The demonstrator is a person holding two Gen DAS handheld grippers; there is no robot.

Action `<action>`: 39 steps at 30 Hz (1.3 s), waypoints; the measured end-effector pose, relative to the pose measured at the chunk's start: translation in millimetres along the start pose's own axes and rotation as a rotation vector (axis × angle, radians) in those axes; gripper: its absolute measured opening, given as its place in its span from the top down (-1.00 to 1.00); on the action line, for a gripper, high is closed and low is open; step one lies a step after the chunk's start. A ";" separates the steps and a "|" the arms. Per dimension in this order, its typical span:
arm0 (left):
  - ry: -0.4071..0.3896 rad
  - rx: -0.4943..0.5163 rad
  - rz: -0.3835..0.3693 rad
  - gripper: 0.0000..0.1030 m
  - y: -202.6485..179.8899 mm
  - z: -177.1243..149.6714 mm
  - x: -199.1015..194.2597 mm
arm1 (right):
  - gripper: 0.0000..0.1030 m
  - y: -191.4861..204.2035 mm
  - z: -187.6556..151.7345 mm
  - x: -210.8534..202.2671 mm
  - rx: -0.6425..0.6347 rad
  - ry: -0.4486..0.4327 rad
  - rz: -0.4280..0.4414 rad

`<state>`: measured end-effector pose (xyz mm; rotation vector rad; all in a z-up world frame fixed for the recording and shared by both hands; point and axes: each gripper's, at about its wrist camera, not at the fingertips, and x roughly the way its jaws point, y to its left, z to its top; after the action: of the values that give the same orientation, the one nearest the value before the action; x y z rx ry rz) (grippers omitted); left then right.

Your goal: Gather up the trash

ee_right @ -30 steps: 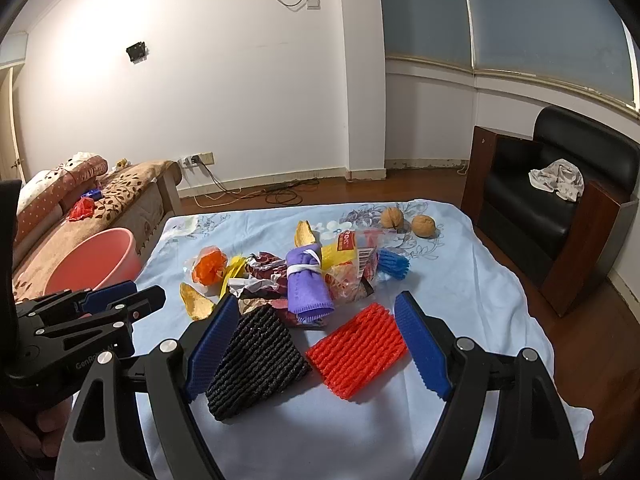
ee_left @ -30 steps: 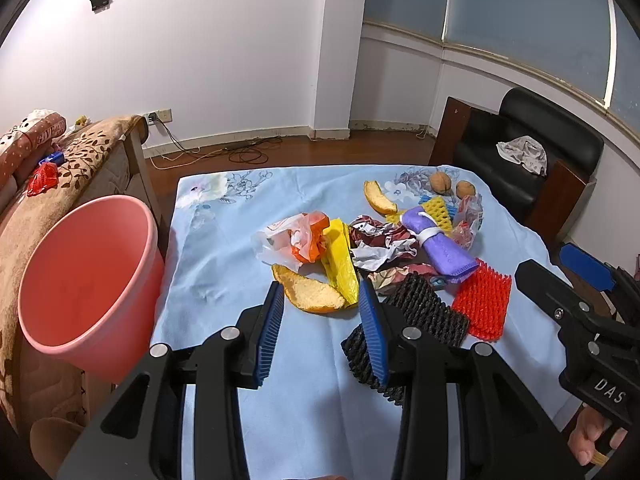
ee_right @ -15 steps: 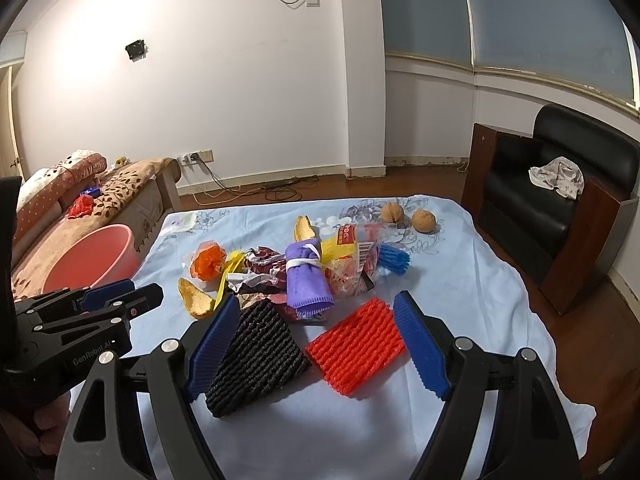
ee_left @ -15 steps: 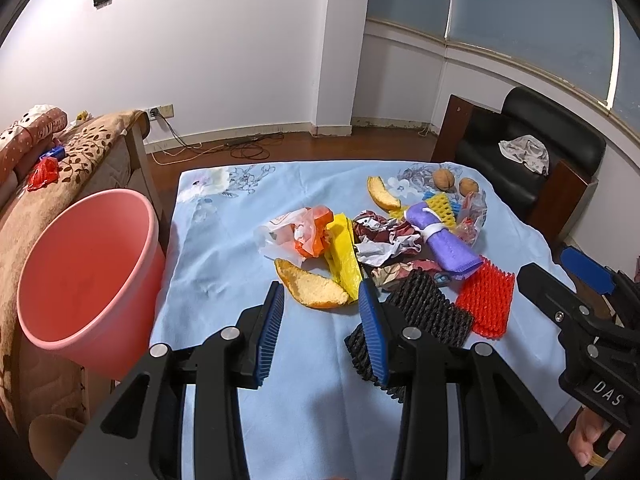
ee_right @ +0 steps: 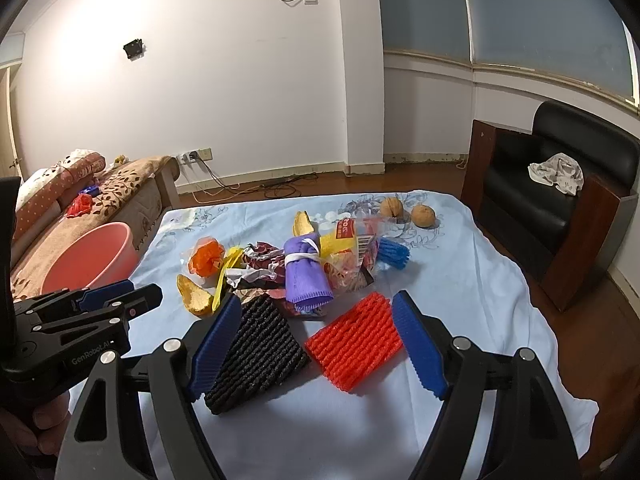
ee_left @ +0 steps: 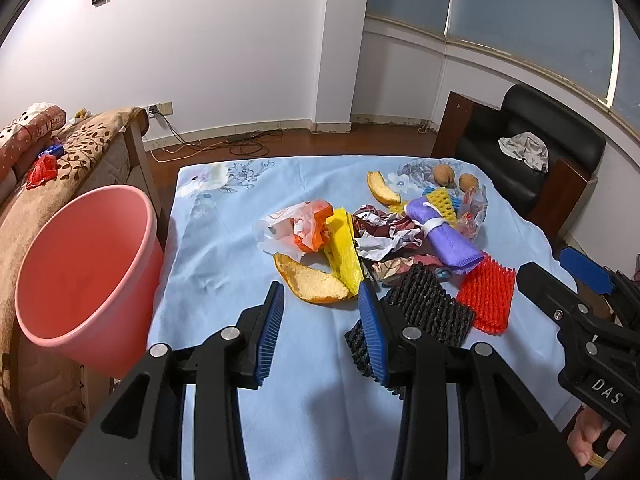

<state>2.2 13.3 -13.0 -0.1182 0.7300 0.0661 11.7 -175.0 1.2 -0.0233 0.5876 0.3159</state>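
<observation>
Jaws of the left gripper [ee_left: 320, 308] are standing partly open, holding nothing, above an orange peel [ee_left: 310, 283] at frame centre. Right gripper [ee_right: 316, 322] is gaping wide and empty over black netting [ee_right: 256, 354] and red netting [ee_right: 354, 340]. Pink bin [ee_left: 86, 276] is sitting at left.

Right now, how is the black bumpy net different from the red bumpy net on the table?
The black foam net is dark, while the red foam net is bright. The black one lies in front of the right gripper's left finger, the red one nearer its right finger. The black one looks like a wedge, the red one more rectangular. Both are ribbed foam sleeves lying flat, untouched, on the blue tablecloth.
</observation>
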 end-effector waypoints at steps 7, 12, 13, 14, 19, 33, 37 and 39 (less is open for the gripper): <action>0.002 0.001 -0.001 0.24 -0.5 -0.4 0.6 | -0.48 -0.9 0.6 1.0 0.002 0.004 0.000; 0.007 0.001 -0.002 0.24 -1.1 -1.2 1.8 | -0.48 -1.9 0.6 1.7 0.006 0.007 0.000; 0.007 0.000 -0.003 0.24 -1.2 -1.4 2.0 | -0.48 -2.2 0.2 2.1 0.007 0.009 0.000; 0.008 0.001 -0.003 0.24 -1.4 -1.5 2.4 | -0.48 -2.5 0.9 2.7 0.008 0.011 0.000; 0.012 0.004 -0.005 0.24 -2.0 -2.0 3.4 | -0.47 -3.8 0.6 4.1 0.012 0.017 0.000; 0.020 0.011 -0.023 0.24 -3.6 -1.5 4.6 | -0.47 -5.1 1.2 4.2 0.012 0.019 -0.002; 0.026 0.011 -0.027 0.24 -4.2 -1.9 5.8 | -0.47 -7.5 0.1 4.1 0.012 0.023 -0.006; 0.030 0.012 -0.029 0.24 -4.0 -2.2 6.6 | -0.47 -8.4 -0.3 4.2 0.012 0.026 -0.008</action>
<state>6.0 9.2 -18.7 -0.1189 0.7586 0.0321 17.3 -181.8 -2.0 -0.0182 0.6149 0.3048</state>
